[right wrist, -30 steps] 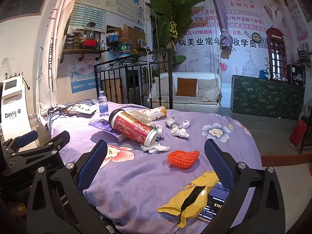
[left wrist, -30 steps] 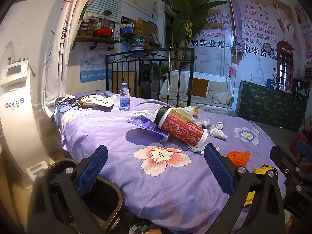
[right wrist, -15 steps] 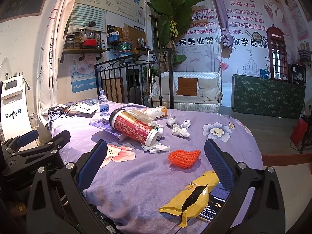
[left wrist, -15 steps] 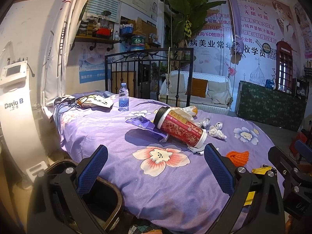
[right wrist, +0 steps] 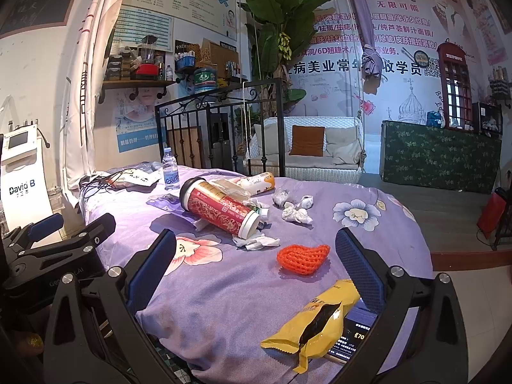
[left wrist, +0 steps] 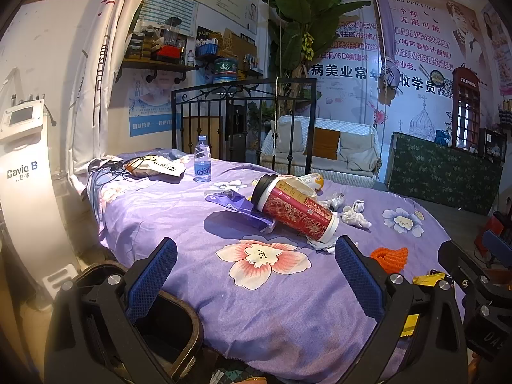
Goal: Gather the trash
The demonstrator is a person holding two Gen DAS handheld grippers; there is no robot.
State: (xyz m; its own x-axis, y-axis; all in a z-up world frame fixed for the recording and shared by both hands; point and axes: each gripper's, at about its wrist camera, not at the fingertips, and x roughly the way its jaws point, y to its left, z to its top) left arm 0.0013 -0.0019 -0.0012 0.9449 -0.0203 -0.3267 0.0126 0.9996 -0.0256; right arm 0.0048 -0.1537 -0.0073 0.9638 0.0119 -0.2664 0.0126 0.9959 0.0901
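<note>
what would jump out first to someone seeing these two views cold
The big red canister lying on its side mid-bed on the purple floral bedspread, with crumpled tissues scattered beside it. Nearer the right gripper, which is open, lie an orange foam net and a torn yellow wrapper. The open left gripper hangs over the bed edge above a dark bin.

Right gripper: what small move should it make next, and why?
Probably ease the right gripper forward and down onto the orange foam net. Its fingers stand open and empty, the net lies loose on the purple bedspread straight ahead, and nothing has been collected yet.
</note>
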